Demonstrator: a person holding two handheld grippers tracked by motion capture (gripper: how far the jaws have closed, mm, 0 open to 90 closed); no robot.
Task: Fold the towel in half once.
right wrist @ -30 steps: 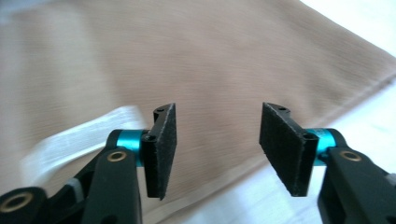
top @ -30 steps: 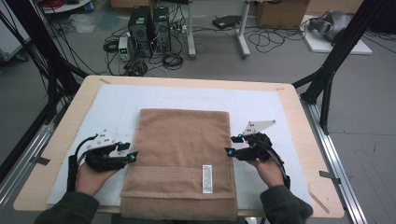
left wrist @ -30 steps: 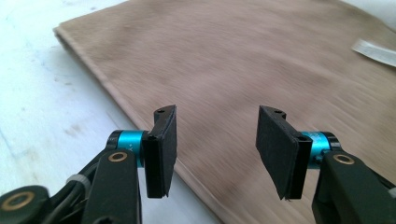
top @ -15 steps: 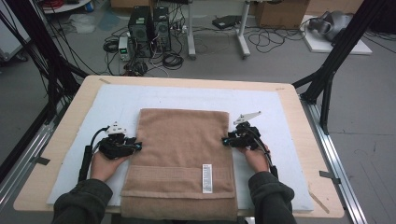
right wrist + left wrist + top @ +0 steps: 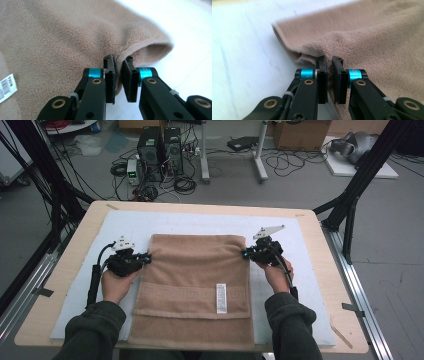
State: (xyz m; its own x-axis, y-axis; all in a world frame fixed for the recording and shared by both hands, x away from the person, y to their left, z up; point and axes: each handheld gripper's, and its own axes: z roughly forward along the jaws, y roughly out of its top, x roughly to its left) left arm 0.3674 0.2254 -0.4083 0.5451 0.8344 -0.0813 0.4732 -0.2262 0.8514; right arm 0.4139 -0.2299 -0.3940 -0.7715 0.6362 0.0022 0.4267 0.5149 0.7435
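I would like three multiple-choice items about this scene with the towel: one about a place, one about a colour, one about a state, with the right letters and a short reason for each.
1. Where does the white label sit on the towel?
A. near the far left corner
B. on the near right part
C. off the towel, on the mat

2. What colour is the towel?
A. light brown
B. dark green
C. white

3. What are the two hand-held grippers doing?
A. both lie open on the mat
B. one holds the label
C. each is shut on a side edge of the towel

Answers: 1 B, the high view shows the label on the near right part. 2 A, the pile is light brown in all views. 3 C, the left hand-held gripper and the right hand-held gripper each pinch a fold of the edge.
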